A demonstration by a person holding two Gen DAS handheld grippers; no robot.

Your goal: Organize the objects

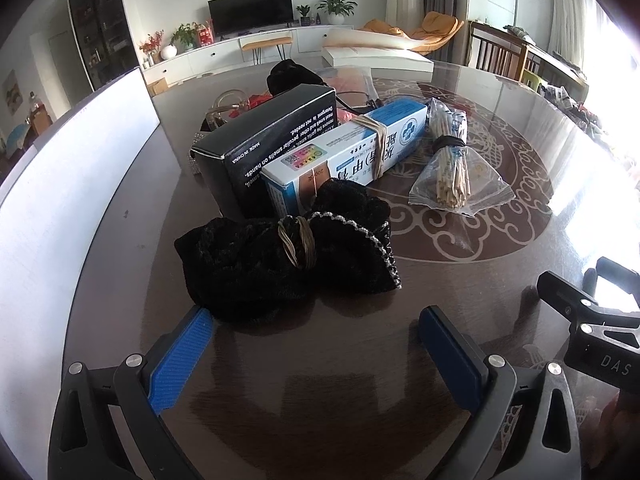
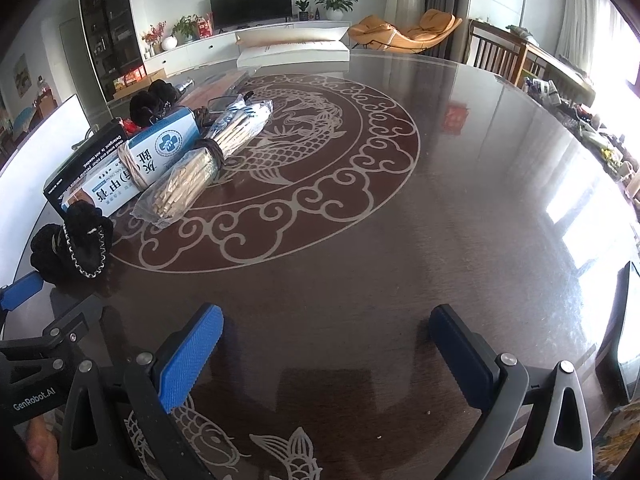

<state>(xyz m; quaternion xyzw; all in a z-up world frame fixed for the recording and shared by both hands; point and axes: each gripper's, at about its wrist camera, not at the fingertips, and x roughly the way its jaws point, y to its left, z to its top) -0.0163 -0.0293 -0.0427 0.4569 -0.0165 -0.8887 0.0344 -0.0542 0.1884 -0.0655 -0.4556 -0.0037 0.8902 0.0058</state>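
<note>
A glossy dark tabletop is carrying a black velvet pouch, lying just ahead of the left tool. Soft and light, it is probably best pinched at its banded neck. Boxes are lying behind it. Both the left and the right tool are gaping wide, holding nothing.

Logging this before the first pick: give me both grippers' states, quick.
Left gripper: open, holding nothing.
Right gripper: open, holding nothing.

Black pouch, blue-white box, brown scroll-patterned table
</note>
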